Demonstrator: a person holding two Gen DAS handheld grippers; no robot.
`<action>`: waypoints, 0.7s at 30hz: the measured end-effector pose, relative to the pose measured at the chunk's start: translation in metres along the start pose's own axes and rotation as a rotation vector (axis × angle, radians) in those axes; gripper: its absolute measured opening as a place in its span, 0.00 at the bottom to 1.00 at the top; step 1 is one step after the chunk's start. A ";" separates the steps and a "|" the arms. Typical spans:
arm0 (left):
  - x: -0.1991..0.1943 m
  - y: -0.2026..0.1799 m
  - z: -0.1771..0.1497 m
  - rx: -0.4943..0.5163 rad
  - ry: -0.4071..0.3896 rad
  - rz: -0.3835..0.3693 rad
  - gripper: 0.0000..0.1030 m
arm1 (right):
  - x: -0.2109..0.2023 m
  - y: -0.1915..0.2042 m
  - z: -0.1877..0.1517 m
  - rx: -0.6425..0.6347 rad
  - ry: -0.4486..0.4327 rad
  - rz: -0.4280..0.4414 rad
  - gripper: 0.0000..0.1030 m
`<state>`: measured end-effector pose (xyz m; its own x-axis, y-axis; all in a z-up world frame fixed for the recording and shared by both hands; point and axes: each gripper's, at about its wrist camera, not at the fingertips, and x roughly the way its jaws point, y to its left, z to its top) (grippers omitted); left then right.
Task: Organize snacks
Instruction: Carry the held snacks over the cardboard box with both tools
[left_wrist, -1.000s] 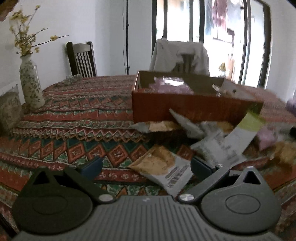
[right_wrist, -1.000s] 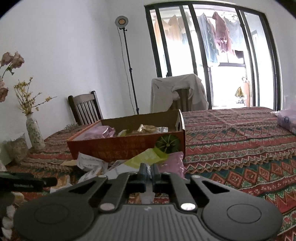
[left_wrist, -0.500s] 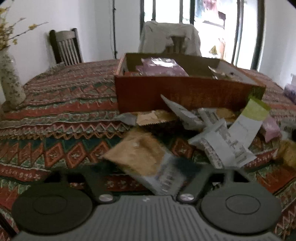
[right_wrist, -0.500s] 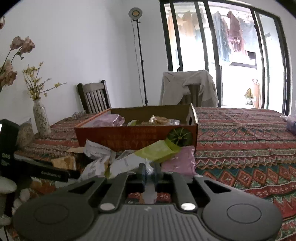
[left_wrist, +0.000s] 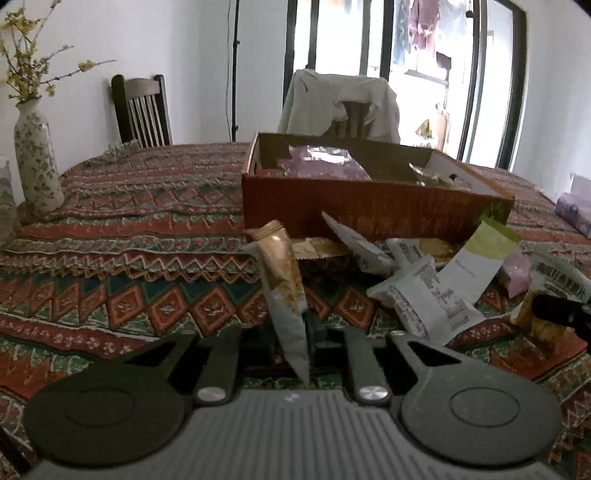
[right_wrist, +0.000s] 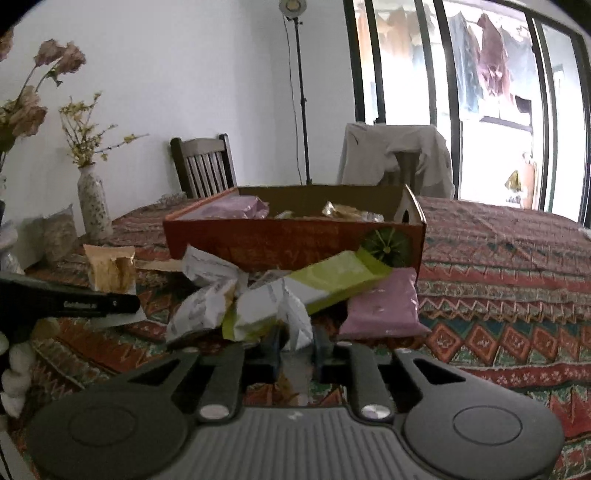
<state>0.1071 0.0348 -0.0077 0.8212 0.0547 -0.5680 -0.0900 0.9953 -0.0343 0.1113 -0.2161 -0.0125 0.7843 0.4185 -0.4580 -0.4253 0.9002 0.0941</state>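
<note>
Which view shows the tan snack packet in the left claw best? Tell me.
The left wrist view: the tan snack packet stands pinched in the left claw, full length visible. The right wrist view shows only its upper end beyond a claw finger.

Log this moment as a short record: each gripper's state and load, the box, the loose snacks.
left gripper: shut on tan-and-grey snack packet, lifted upright
right gripper: shut on white snack packet
cardboard box: open-topped, on patterned tablecloth, purple bag inside
loose snacks: green-and-white packet and pink packet piled in front of box
</note>
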 end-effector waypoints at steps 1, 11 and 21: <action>-0.003 0.001 0.001 -0.003 -0.009 0.001 0.13 | -0.002 0.000 0.001 0.002 -0.008 -0.003 0.14; -0.024 -0.002 0.011 -0.021 -0.097 0.001 0.13 | -0.016 -0.002 0.013 0.013 -0.073 -0.010 0.13; -0.028 -0.023 0.048 -0.008 -0.181 -0.037 0.13 | -0.008 -0.009 0.052 0.020 -0.162 -0.019 0.13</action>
<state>0.1132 0.0143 0.0480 0.9120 0.0319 -0.4089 -0.0615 0.9963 -0.0596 0.1321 -0.2209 0.0362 0.8554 0.4136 -0.3118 -0.4017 0.9098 0.1049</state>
